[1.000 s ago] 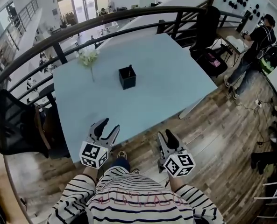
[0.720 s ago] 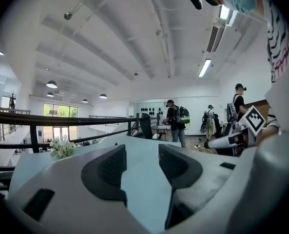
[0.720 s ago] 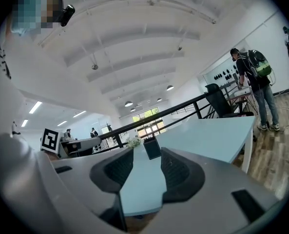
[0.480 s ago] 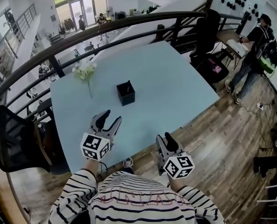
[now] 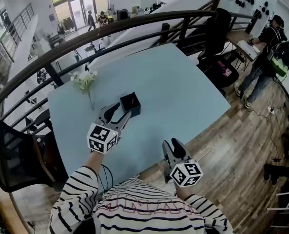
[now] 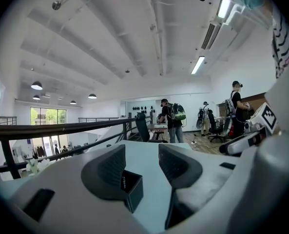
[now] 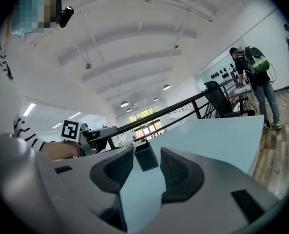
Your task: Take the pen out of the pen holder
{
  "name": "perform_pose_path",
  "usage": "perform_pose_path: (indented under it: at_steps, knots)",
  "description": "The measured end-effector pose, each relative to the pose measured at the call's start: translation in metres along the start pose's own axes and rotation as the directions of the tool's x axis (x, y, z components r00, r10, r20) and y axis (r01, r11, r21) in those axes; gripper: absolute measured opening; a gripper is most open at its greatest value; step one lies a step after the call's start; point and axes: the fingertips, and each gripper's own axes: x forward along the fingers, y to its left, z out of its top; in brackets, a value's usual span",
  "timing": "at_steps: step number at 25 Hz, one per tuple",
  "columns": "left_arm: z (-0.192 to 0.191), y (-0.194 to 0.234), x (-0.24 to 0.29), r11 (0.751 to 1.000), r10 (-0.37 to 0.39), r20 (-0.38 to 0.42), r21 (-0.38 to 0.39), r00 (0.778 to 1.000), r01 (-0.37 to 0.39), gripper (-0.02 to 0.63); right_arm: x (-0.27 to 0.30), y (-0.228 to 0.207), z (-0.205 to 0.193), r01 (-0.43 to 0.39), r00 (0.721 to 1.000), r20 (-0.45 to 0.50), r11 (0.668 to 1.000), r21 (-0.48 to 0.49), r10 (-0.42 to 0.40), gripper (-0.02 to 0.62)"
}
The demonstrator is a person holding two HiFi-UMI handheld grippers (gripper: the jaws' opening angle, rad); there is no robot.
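Note:
A black square pen holder (image 5: 130, 103) stands on the pale blue table (image 5: 178, 82), left of centre. I cannot make out the pen in its dark opening. My left gripper (image 5: 122, 112) is open, its fingertips just short of the holder's near left side. In the left gripper view the holder (image 6: 133, 191) shows between the jaws, partly hidden behind the left one, and the gripper (image 6: 142, 167) holds nothing. My right gripper (image 5: 173, 146) hangs open and empty past the table's front edge. In the right gripper view the holder (image 7: 145, 157) lies farther off, between the gripper's (image 7: 147, 168) jaws.
A sprig of white flowers (image 5: 84, 79) lies on the table at the back left. A dark metal railing (image 5: 134, 21) curves behind the table. A black chair (image 5: 15, 152) stands at the left. A person with a backpack (image 5: 273, 40) stands at the far right on the wooden floor.
My left gripper has moved forward over the table, up to the pen holder. The right gripper has stayed near the table's front edge.

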Motion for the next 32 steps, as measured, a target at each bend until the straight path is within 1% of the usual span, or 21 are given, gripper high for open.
perform_pose_path:
  at_steps: [6,10,13,19,22,27,29,30,32]
  knots:
    - [-0.014,0.025,0.045,0.999,-0.033,-0.046,0.013,0.998,0.034,0.191,0.016,-0.012,-0.002,0.043,0.999,-0.024,0.999,0.011,-0.042,0.173]
    - [-0.025,0.040,0.073,0.999,-0.042,-0.066,-0.007,0.997,0.042,0.191,0.026,-0.020,0.000,0.065,0.997,-0.033,0.998,0.016,-0.065,0.173]
    - [-0.038,0.047,0.086,0.998,-0.053,-0.086,-0.028,0.995,0.050,0.191,0.029,-0.024,-0.004,0.085,0.995,-0.047,0.996,0.021,-0.084,0.173]
    - [-0.057,0.057,0.116,0.997,-0.076,-0.138,-0.015,0.987,0.074,0.190,0.033,-0.032,-0.014,0.119,0.990,-0.080,0.993,0.026,-0.117,0.173]
    - [-0.069,0.062,0.131,0.997,-0.074,-0.176,-0.024,0.982,0.071,0.192,0.034,-0.035,-0.018,0.135,0.987,-0.093,0.990,0.029,-0.132,0.173]
    - [-0.094,0.068,0.150,0.998,-0.052,-0.256,0.009,0.965,0.056,0.191,0.029,-0.041,-0.027,0.170,0.981,-0.104,0.985,0.030,-0.166,0.173]
    - [-0.107,0.068,0.154,0.999,-0.048,-0.279,0.009,0.959,0.053,0.190,0.026,-0.044,-0.033,0.186,0.978,-0.104,0.982,0.031,-0.182,0.173]
    - [-0.111,0.068,0.155,0.999,-0.046,-0.288,0.012,0.956,0.052,0.190,0.024,-0.045,-0.035,0.194,0.976,-0.104,0.980,0.033,-0.189,0.173]
    - [-0.111,0.070,0.158,0.998,-0.040,-0.303,0.040,0.952,0.054,0.190,0.022,-0.046,-0.032,0.210,0.973,-0.107,0.977,0.042,-0.205,0.173]
